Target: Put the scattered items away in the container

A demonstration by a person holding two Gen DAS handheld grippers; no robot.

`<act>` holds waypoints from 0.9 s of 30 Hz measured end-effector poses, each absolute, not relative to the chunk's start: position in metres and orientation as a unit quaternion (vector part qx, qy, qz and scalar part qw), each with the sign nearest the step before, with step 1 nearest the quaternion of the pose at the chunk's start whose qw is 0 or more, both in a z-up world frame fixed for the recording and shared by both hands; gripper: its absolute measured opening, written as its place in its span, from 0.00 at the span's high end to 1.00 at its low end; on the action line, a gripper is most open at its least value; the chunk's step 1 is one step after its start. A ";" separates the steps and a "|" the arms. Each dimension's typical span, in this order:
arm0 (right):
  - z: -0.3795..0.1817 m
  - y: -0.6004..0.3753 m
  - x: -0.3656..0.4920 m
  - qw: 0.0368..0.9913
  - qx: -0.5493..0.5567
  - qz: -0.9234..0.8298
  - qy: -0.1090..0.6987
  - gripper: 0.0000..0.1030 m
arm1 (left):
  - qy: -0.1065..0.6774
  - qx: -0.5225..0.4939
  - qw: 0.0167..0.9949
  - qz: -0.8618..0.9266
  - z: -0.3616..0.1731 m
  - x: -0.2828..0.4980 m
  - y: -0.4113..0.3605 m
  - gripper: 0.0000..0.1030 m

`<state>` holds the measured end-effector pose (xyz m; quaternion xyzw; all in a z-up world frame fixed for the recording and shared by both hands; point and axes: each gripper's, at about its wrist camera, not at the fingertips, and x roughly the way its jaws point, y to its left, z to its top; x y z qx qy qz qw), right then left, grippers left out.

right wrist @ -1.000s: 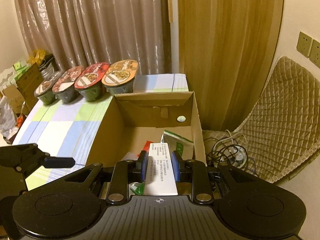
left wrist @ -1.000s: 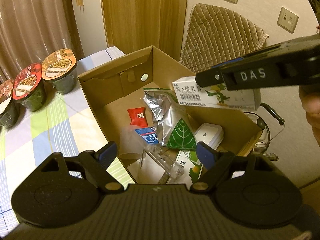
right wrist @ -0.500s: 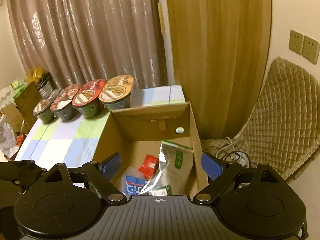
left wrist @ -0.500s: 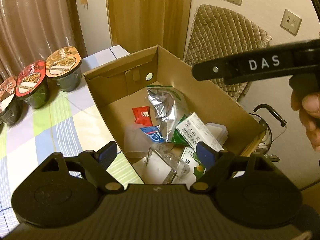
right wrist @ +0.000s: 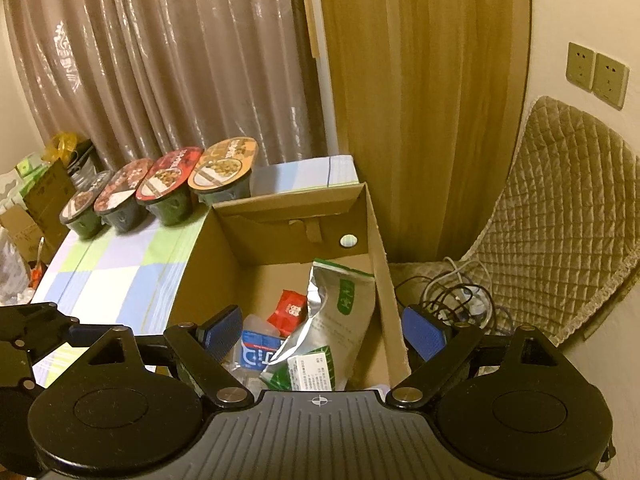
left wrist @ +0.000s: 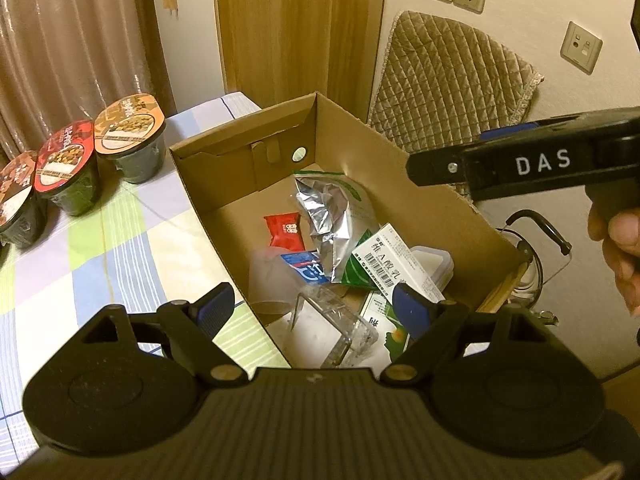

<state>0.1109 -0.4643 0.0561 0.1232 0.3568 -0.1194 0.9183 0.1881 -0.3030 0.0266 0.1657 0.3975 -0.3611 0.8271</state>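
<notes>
An open cardboard box (left wrist: 400, 176) (right wrist: 288, 220) stands on the table's right end. Inside lie a silver-green pouch (left wrist: 332, 216) (right wrist: 340, 312), a red packet (left wrist: 284, 232) (right wrist: 290, 312), a blue packet (left wrist: 306, 268) (right wrist: 256, 350), a clear plastic case (left wrist: 336, 324) and a white container (left wrist: 434, 260). A white-green medicine box (left wrist: 400, 264) (right wrist: 312, 372) rests tilted on the pouch. My left gripper (left wrist: 312, 306) hangs open over the box's near end. My right gripper (right wrist: 322, 332) is open and empty above the box. One of its fingers (left wrist: 500, 168) crosses the left wrist view.
Several instant noodle bowls (left wrist: 128, 136) (right wrist: 220, 172) line the far edge of the checkered tablecloth (left wrist: 100, 248). A quilted cushion (left wrist: 448, 80) leans on the wall behind the box, with cables (right wrist: 452, 292) on the floor. A hand (left wrist: 620, 248) holds the right gripper.
The right gripper opened and let go of the medicine box, which fell into the cardboard box onto the pouch. The right gripper then drew up and back; the left one barely moved.
</notes>
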 end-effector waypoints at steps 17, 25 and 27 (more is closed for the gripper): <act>0.066 -0.443 0.052 0.911 0.147 -0.121 0.367 0.10 | 0.395 0.154 0.840 -0.339 0.036 0.156 -0.275 0.01; 0.075 -0.418 0.016 0.911 0.152 -0.118 0.363 0.10 | 0.398 0.129 0.848 -0.325 0.042 0.117 -0.260 0.01; 0.078 -0.412 0.005 0.912 0.153 -0.120 0.360 0.10 | 0.397 0.121 0.851 -0.322 0.045 0.107 -0.256 0.01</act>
